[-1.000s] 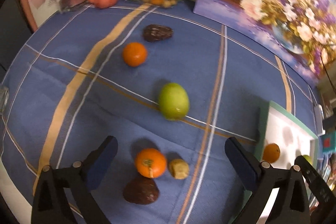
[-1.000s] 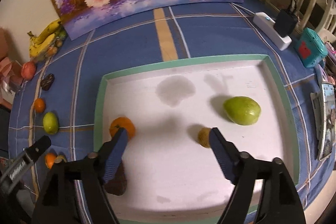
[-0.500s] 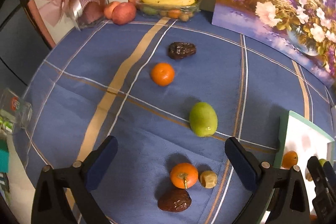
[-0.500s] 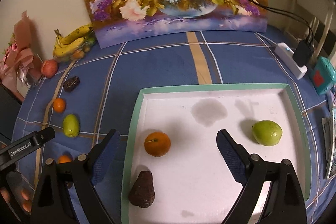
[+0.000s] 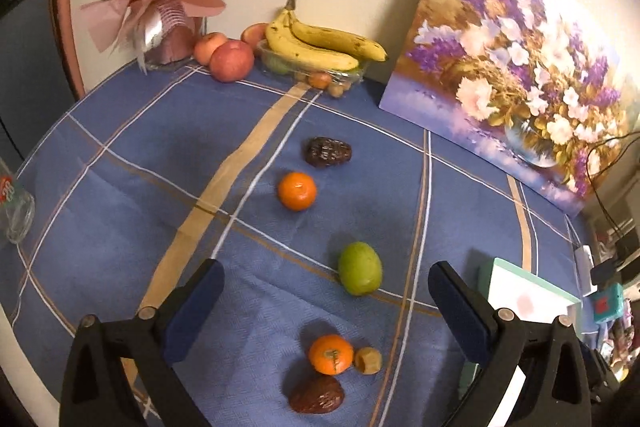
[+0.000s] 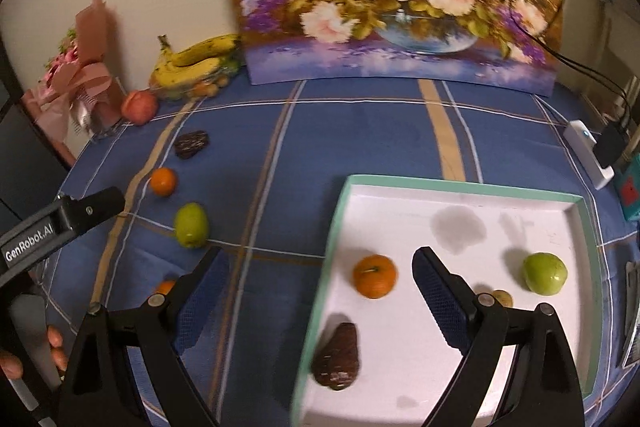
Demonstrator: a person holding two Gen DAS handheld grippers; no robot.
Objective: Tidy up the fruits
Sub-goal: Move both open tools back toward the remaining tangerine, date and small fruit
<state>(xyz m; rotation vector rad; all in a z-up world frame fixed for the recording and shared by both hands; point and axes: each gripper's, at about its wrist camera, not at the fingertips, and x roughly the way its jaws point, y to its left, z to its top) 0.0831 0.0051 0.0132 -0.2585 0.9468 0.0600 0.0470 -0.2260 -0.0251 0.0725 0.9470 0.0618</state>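
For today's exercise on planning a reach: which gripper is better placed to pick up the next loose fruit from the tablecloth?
Left. The left gripper stands open, its fingers framing the green fruit and tangerine. The right gripper straddles the tray edge.

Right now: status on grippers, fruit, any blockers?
Left gripper and right gripper open, empty. Four fruits in tray; green fruit nearest on cloth. Nothing blocking.
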